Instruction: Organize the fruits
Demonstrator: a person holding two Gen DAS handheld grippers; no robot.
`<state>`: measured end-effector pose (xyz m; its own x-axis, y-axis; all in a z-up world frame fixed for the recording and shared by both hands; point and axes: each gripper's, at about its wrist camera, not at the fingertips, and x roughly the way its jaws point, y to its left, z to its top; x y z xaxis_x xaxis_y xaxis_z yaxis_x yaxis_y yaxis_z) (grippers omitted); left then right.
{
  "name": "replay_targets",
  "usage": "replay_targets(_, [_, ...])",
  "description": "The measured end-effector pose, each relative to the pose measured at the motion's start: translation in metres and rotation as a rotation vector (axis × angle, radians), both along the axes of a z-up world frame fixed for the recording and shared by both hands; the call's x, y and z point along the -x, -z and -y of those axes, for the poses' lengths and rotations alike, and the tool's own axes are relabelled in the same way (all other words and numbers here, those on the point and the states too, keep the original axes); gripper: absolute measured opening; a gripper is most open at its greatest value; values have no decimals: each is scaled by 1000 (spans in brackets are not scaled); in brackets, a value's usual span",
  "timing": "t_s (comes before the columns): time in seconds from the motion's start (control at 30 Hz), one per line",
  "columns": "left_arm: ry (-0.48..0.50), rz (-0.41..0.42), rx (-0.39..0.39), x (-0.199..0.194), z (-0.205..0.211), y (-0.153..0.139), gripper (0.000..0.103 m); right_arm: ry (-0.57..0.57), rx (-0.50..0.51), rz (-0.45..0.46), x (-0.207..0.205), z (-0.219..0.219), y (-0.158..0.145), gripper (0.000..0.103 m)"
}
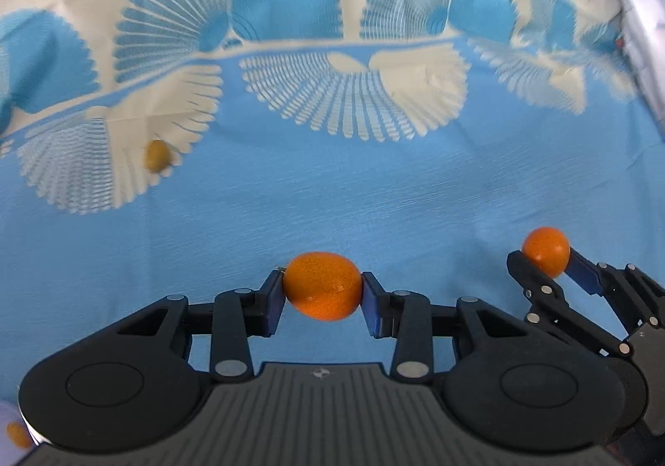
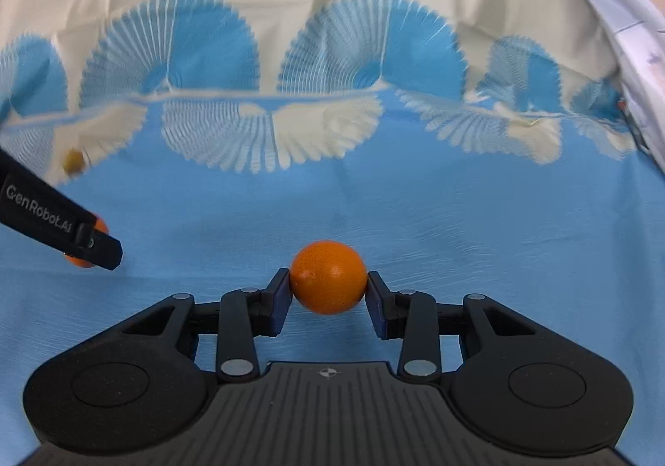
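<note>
My left gripper is shut on an oval orange kumquat and holds it above the blue cloth. My right gripper is shut on a rounder orange kumquat. The right gripper also shows at the right of the left wrist view, with its kumquat between its fingers. In the right wrist view the left gripper comes in from the left, with a bit of its kumquat showing behind a finger. A small yellow-green fruit lies on the cloth far left and also shows in the right wrist view.
A blue and cream tablecloth with fan patterns covers the table. A white patterned fabric hangs at the right edge. Another small orange fruit on something white shows at the bottom left of the left wrist view.
</note>
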<state>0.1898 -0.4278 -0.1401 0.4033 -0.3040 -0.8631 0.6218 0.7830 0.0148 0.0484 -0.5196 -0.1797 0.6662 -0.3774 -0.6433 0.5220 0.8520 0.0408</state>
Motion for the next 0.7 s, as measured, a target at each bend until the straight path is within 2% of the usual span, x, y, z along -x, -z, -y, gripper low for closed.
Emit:
replay_targets(0.17, [-37, 1, 65, 38, -66, -57, 43, -24, 14, 63, 41, -38, -51, 40])
replay_targets(0.37, [-104, 16, 69, 93, -164, -111, 43, -106, -30, 136, 94, -114, -111, 40])
replay_targets(0.5, [-159, 53, 68, 130, -233, -137, 43, -217, -62, 150, 120, -175, -139, 40])
replay_targets(0.7, [-250, 82, 72, 171, -323, -158, 43, -379, -90, 152, 145, -257, -170, 40])
